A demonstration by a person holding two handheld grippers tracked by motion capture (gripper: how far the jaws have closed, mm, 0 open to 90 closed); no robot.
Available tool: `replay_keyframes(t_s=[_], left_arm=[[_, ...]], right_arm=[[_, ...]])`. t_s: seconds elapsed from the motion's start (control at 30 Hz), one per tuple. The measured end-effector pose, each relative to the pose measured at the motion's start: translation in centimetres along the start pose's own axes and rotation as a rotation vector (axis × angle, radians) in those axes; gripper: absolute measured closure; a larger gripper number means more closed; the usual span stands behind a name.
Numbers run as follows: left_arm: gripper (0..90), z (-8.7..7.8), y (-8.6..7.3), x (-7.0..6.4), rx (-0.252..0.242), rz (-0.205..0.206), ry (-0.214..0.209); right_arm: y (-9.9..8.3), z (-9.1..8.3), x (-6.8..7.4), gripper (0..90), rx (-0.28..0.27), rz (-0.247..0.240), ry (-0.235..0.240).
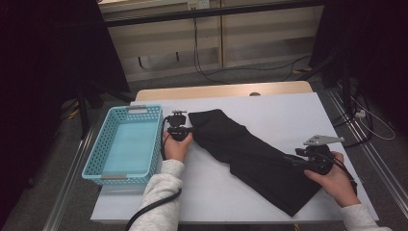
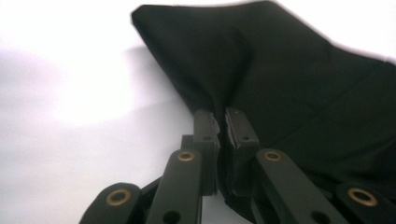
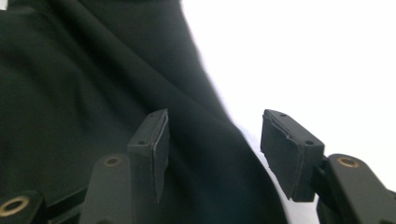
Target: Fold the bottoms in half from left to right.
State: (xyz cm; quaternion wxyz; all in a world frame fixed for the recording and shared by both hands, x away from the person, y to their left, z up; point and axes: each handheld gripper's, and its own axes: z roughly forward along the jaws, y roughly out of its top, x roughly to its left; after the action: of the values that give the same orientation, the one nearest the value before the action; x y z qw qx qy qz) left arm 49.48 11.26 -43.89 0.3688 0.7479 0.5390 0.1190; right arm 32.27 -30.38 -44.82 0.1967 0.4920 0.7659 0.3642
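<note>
While pinched in left gripper (image 2: 220,122) jaws, black cloth (image 3: 93,84) edge between right gripper (image 3: 212,140) wide-open jaws.

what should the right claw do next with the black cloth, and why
Probably close the right claw on the edge of the black cloth. Its jaws stand open astride that edge, while the left claw is already shut on the far end. Both ends would then be held for lifting or folding.

A light blue plastic basket (image 1: 126,144) with perforated walls sits empty on the left side of a white table (image 1: 288,110). Beyond the table's wooden far edge, dark cables (image 1: 226,70) trail across a grey floor (image 1: 159,82) in front of a pale panelled wall (image 1: 250,38).
</note>
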Motion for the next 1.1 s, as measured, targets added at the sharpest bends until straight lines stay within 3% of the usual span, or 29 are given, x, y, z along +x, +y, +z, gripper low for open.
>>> replay_keyframes(t_s=[0.17, 0.33, 0.47, 0.53, 0.57, 0.6, 0.67, 0.83, 0.9, 0.93, 0.97, 1.03, 1.1], left_arm=[[84.7, -0.5, 0.1, 0.9, -0.026, -0.023, 0.018], [84.7, -0.6, 0.0, 1.0, -0.034, -0.015, 0.020], [84.7, -0.9, 0.1, 1.0, -0.044, -0.011, 0.014], [84.7, -1.1, -0.1, 0.9, -0.048, -0.008, 0.011], [84.7, -1.1, -0.2, 0.9, -0.056, -0.011, 0.009], [84.7, -1.2, -0.3, 0.9, -0.055, -0.013, 0.006], [84.7, -1.2, -0.6, 0.8, -0.053, -0.005, -0.001], [84.7, -1.2, -1.4, 0.4, -0.059, 0.002, -0.029], [83.5, -1.2, -1.6, 0.4, -0.059, 0.019, -0.020], [82.7, -1.2, -1.7, 0.4, -0.063, 0.019, -0.016], [79.8, -1.2, -1.7, 0.4, -0.066, 0.027, -0.007], [64.3, -1.2, -1.7, 0.4, -0.048, 0.020, -0.017], [52.0, -1.4, -1.7, 0.3, -0.043, 0.028, -0.015]], right_arm=[[-0.5, -0.7, -0.8, 45.9, 0.008, 0.025, -0.015], [-1.2, -0.8, -1.3, 51.7, 0.051, 0.054, -0.015], [-1.7, -0.4, -1.4, 60.2, 0.095, 0.042, -0.024], [-1.7, -0.5, -1.7, 86.2, 0.093, 0.050, -0.007], [-1.7, -0.6, -1.8, 88.6, 0.093, 0.054, 0.030], [-1.8, -0.6, -1.9, 88.9, 0.095, 0.048, 0.027], [-1.7, -0.8, -2.2, 89.2, 0.104, 0.050, 0.028], [-1.9, -1.5, -3.6, 86.9, 0.079, 0.056, -0.045], [-1.8, -1.4, -3.5, 67.2, 0.071, 0.053, -0.046], [-1.7, -1.3, -3.3, 66.9, 0.069, 0.051, -0.052], [-1.6, -1.2, -3.1, 64.8, 0.061, 0.045, -0.040], [-1.2, -1.0, -2.4, 53.9, 0.043, 0.032, -0.039], [-0.7, -0.7, -1.4, 51.6, 0.039, 0.006, -0.025]])
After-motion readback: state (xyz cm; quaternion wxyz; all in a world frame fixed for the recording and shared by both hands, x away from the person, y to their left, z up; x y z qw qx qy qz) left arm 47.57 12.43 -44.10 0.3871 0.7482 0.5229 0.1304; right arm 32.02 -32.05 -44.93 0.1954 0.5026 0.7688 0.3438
